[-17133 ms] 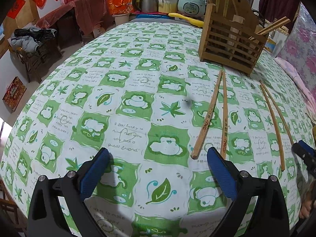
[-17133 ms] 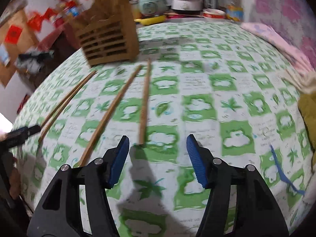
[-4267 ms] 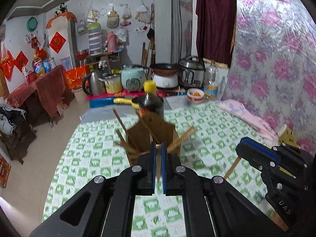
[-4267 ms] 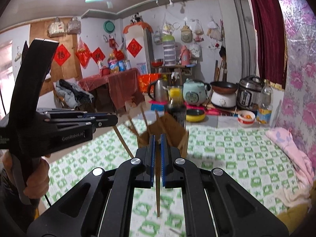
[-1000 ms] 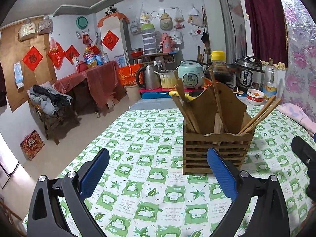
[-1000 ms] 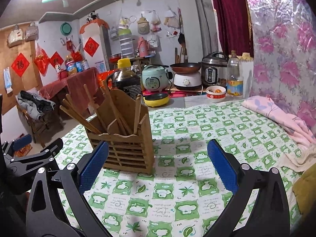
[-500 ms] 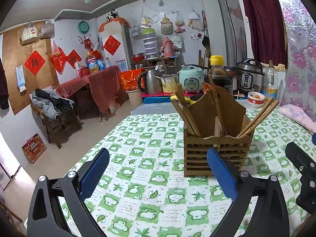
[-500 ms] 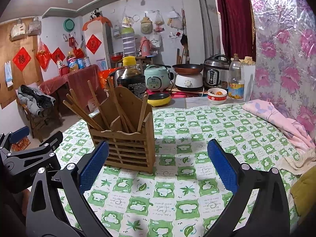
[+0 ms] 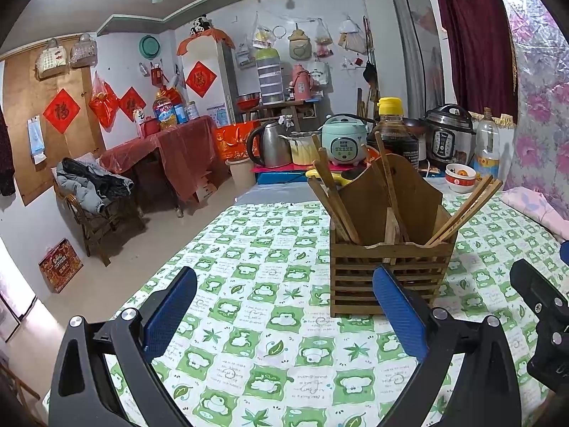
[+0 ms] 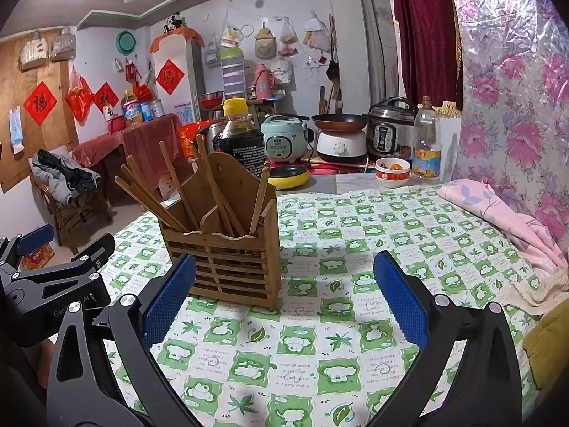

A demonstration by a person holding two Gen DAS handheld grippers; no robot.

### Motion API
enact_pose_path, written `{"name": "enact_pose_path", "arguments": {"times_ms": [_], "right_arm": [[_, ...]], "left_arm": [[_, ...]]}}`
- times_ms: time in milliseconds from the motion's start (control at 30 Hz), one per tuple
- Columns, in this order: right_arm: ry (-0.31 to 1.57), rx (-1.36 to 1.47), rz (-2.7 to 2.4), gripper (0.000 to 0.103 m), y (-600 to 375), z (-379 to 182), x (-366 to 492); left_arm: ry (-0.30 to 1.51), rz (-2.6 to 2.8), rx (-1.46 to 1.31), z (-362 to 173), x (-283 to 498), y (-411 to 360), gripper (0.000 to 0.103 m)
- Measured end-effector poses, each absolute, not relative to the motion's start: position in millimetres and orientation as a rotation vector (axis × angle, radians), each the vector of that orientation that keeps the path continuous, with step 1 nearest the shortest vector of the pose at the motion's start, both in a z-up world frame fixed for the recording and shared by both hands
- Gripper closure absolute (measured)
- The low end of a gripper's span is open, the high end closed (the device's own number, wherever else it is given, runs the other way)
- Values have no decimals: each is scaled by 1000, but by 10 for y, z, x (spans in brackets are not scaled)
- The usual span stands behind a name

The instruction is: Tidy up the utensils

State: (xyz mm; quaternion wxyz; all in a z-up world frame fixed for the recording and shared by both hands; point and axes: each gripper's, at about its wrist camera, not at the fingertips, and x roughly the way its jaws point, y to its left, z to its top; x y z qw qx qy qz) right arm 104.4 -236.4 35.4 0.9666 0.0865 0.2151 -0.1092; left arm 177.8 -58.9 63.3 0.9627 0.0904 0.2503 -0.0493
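- Kitchen-living room behind: rice cooker (image 10: 284, 137), pressure cooker (image 10: 386, 131), red paper squares on the walls
- Work surface is a table with a green-and-white checked cloth (image 10: 355, 235); no loose utensil visible on the cloth in either view
- Wooden holder (image 10: 231, 249) stands upright on the cloth, slatted front facing the cameras, tall back panel behind
- Chopsticks (image 10: 174, 192) stand inside the holder, leaning outward in several directions; in the left wrist view one pair leans far over the right-hand corner (image 9: 462, 213)
- Dark sauce bottle (image 10: 237, 138) with a yellow cap stands just behind the holder
- Left gripper (image 9: 284, 316): fingers spread wide, nothing between the pads, hovering above the cloth with the holder ahead and to its right
- Right gripper (image 10: 284, 302): fingers likewise spread wide and empty, holder ahead and to its left
- Judgement: sorting looks essentially complete; what is left is to draw both tools clear
- To do this well: back away low and straight, keeping pads off the outward-leaning sticks, since a nudge could tip the light holder or flick a stick out
- Keep the two grippers apart while retreating; the left one sits near the right one's flank (image 10: 53, 284)
- Check the cloth's hidden near edge for any stray stick before stopping
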Motion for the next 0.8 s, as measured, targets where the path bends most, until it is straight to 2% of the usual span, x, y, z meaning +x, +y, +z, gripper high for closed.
{"name": "enact_pose_path", "arguments": {"times_ms": [800], "right_arm": [[452, 163, -217, 7, -2385, 322, 1071]], "left_arm": [[537, -98, 192, 547, 1822, -605, 6]]}}
